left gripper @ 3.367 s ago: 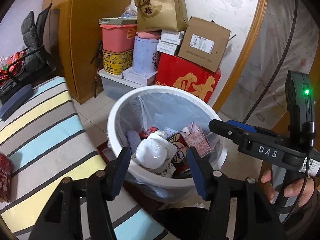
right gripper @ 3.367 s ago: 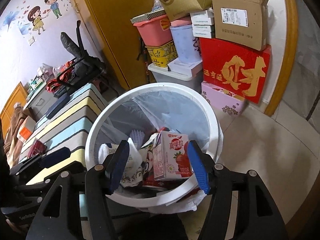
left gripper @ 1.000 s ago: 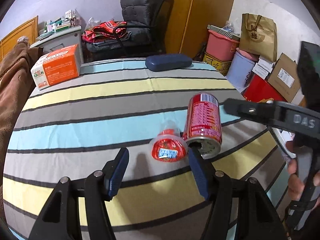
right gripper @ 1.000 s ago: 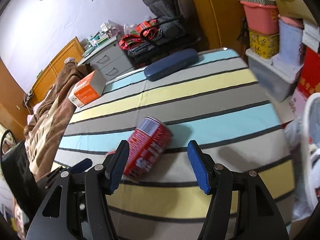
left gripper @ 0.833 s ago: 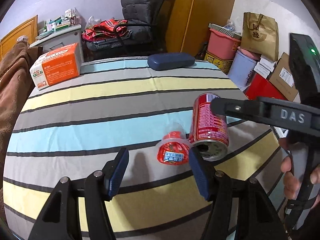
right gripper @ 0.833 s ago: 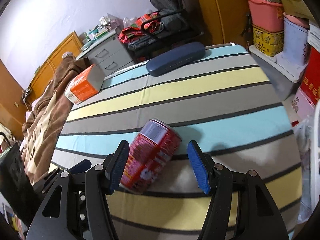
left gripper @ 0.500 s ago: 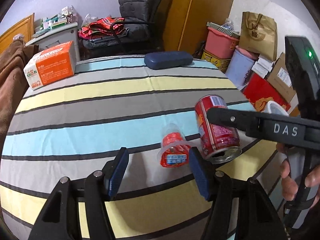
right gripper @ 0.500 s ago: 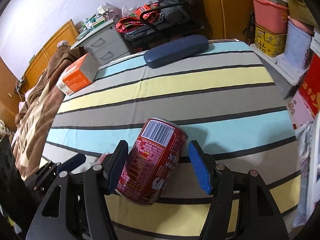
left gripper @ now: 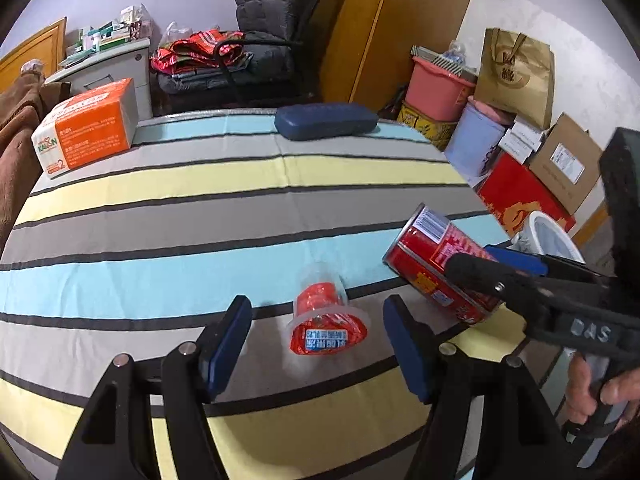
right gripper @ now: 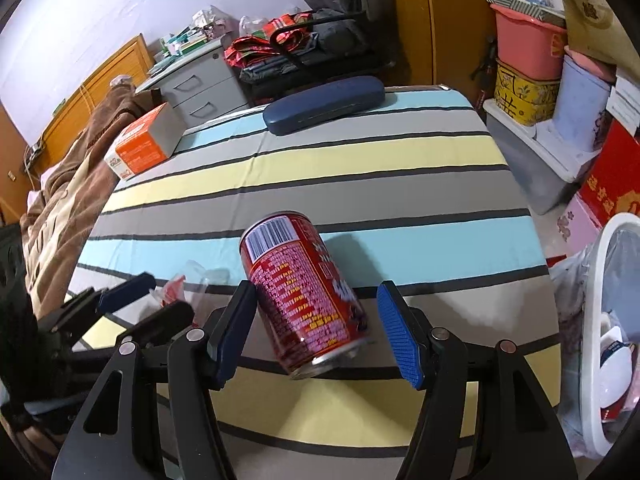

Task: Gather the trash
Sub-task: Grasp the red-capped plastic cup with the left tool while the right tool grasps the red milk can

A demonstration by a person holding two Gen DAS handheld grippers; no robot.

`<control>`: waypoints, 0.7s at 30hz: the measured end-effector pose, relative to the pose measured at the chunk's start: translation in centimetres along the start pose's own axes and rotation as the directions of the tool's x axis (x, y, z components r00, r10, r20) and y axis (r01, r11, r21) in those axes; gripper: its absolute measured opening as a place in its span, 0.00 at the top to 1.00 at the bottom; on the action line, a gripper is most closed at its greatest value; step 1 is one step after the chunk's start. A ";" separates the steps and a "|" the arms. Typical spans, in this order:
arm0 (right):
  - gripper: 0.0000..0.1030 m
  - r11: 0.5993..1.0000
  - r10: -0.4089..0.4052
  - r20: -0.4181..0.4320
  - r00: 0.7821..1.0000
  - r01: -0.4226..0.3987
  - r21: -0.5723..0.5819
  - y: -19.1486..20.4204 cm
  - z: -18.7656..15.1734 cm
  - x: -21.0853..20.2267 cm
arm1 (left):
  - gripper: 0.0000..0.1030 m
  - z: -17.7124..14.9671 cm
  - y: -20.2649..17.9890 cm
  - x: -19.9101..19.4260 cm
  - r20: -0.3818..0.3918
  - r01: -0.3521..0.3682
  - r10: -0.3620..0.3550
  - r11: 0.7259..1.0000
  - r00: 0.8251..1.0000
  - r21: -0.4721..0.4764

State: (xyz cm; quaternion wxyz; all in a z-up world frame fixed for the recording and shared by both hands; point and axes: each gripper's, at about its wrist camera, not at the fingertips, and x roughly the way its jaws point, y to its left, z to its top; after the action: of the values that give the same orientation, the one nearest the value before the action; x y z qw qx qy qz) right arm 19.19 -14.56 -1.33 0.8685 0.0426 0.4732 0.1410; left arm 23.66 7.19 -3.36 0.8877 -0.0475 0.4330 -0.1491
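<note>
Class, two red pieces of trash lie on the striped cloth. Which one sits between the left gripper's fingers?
The small clear plastic cup with the red foil lid, lying between the open left gripper. The bigger red can lies between the right gripper.

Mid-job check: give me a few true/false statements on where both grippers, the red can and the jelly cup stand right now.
1. The red can lies on its side between the open right gripper fingers. True.
2. The left gripper is shut on the jelly cup. False: its jaws are open, the cup lies between them.
3. The glasses case lies at the table's far end. True.
4. The orange box sits in the bin. False: it is on the striped tablecloth.
</note>
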 end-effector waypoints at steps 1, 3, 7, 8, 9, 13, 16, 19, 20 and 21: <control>0.38 1.000 0.012 -0.004 1.000 -0.012 -0.005 0.0 0.0 0.2 | 0.32 0.0 0.0 0.3 -0.002 -0.005 0.005 1.000 1.000 -0.006; 0.38 0.999 0.040 -0.021 0.999 -0.041 -0.022 0.1 -0.1 0.5 | 0.32 0.0 0.1 0.6 -0.012 0.004 -0.004 1.000 1.000 -0.011; 0.38 0.992 0.048 -0.030 0.998 -0.051 -0.113 0.8 0.0 0.9 | 0.41 -0.1 0.3 0.7 -0.018 -0.001 0.001 1.000 1.000 -0.019; 0.38 0.989 0.043 -0.028 0.999 -0.047 -0.140 1.1 0.0 1.0 | 0.45 -0.1 0.3 0.8 -0.021 0.000 -0.001 1.000 1.000 -0.016; 0.38 0.987 0.038 -0.026 0.999 -0.042 -0.152 1.2 0.1 1.1 | 0.48 -0.2 0.2 0.8 -0.024 0.004 -0.004 1.000 1.000 -0.012; 0.44 0.985 0.048 -0.026 0.999 -0.052 -0.166 1.2 0.1 1.3 | 0.55 -0.2 0.0 0.9 -0.025 -0.007 0.007 1.000 1.000 0.003; 0.44 0.983 0.050 -0.020 0.999 -0.053 -0.175 1.1 -0.1 1.1 | 0.55 -0.2 -0.1 0.9 -0.025 -0.009 0.010 1.000 1.000 0.006; 0.44 0.986 0.046 -0.008 0.999 -0.047 -0.163 0.9 -0.2 1.0 | 0.55 -0.3 -0.3 0.6 -0.020 -0.011 0.011 1.000 1.000 0.012; 0.44 0.986 0.042 -0.004 0.999 -0.042 -0.159 0.8 -0.3 0.9 | 0.55 -0.3 -0.4 0.4 -0.016 -0.015 0.016 1.000 1.000 0.014; 0.44 0.987 0.038 0.002 0.999 -0.037 -0.155 0.8 -0.4 0.8 | 0.55 -0.3 -0.5 0.3 -0.012 -0.018 0.018 1.000 1.000 0.017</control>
State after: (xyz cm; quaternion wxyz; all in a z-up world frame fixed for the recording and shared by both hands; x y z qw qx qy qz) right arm 19.16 -13.63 -2.03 0.8676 -0.0158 0.4579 0.1935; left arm 23.45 6.64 -3.67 0.8867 -0.0352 0.4375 -0.1452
